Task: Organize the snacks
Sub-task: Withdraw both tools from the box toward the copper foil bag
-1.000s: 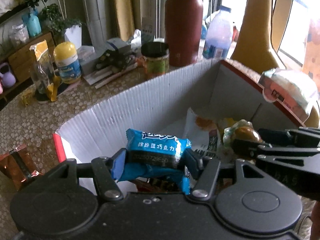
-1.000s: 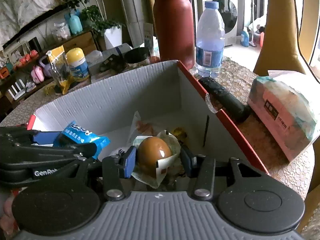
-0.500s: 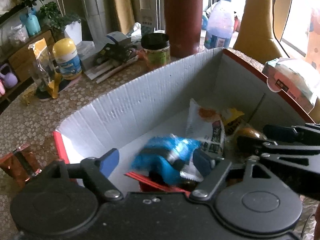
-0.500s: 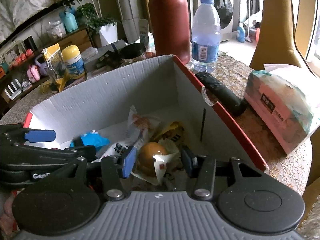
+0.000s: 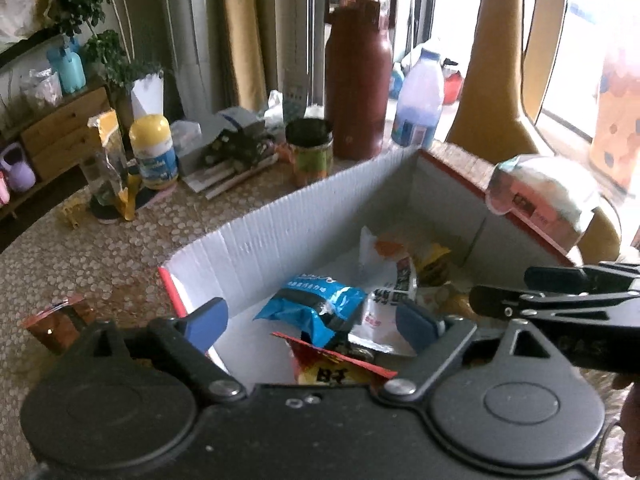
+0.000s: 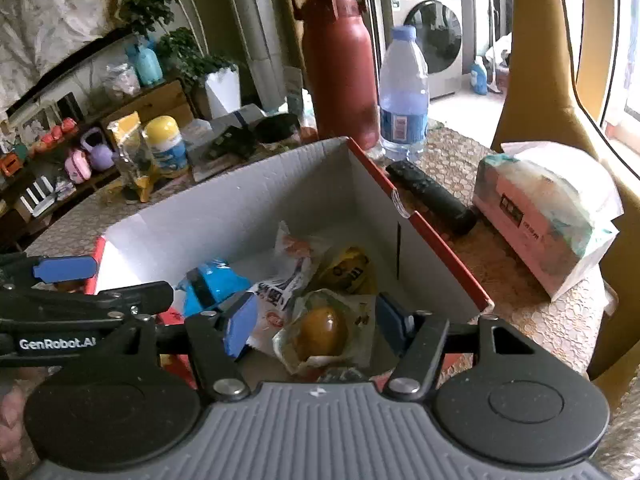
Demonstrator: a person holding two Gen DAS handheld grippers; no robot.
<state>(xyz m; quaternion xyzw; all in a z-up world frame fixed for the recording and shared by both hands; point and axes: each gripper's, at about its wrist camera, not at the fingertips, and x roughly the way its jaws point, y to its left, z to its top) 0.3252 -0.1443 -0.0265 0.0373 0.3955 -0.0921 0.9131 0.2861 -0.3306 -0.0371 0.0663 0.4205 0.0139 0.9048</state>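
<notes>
Left tool [image 5: 312, 322] is spread wide over the box [image 5: 288, 236], blue pads [image 5: 208, 318] well apart, nothing between them. Below it, centre of the left view, the blue pack [image 5: 316, 304] lies loose on the box floor, touching a white pack [image 5: 390, 280] to its right. A red pack [image 5: 336, 368] pokes up at the lower centre, right against the tool body. Further back in the box sits a yellow pack [image 5: 434, 262], near the far right wall.

Over to the right view: right tool [image 6: 316, 318] is also wide, pads either side of the egg pack [image 6: 322, 330] with clear gaps, not gripping. The egg pack rests in the box [image 6: 240, 208] at lower centre, brown egg showing through the clear wrap. Blue pack [image 6: 212, 286] is left of centre, white pack [image 6: 286, 276] between it and the yellow pack [image 6: 352, 270]. Left tool [image 6: 66, 270] reaches in from the left edge.

Outside the box, on the counter [image 5: 100, 248]: a brown pack [image 5: 60, 322] at the left edge of the left view, well apart from the box. Upper centre, a red flask [image 6: 340, 76] and water bottle [image 6: 402, 96] stand side by side behind the box. On the right, a black remote [image 6: 432, 196] lies just beside the box wall, tissue pack [image 6: 548, 208] next to it.
</notes>
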